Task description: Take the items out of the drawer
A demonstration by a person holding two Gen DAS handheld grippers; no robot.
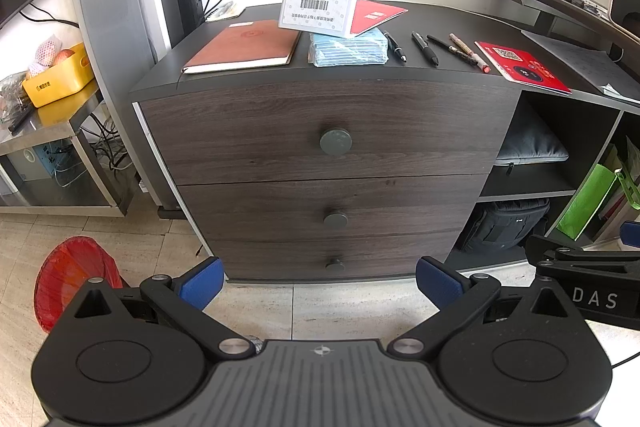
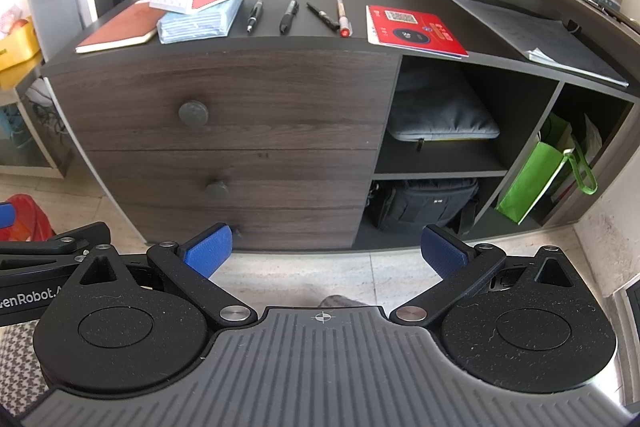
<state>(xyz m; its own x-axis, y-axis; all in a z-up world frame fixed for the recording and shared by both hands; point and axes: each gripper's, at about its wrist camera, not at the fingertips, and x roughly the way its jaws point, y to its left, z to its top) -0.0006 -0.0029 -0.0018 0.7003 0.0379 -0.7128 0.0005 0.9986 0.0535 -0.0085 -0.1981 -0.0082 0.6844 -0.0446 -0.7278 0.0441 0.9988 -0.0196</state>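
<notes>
Both claws were held spread apart and empty: left gripper [image 1: 318,281], right gripper [image 2: 326,251], blue ribbed pads facing in. Ahead of them and well apart, the cabinet's three dark wood-grain drawers were shut; the top drawer [image 1: 320,131] carried a round grey knob [image 1: 335,141], straight ahead of the left claw and left of the right. Drawer contents were hidden. Pens [image 2: 288,17], a brown notebook [image 1: 244,45] and red booklets were laid flat on top, probably already removed.

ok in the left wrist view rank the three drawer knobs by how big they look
1. top drawer knob
2. middle drawer knob
3. bottom drawer knob
Viewing angle and fisheye distortion may explain the difference; true sizes could match.
</notes>
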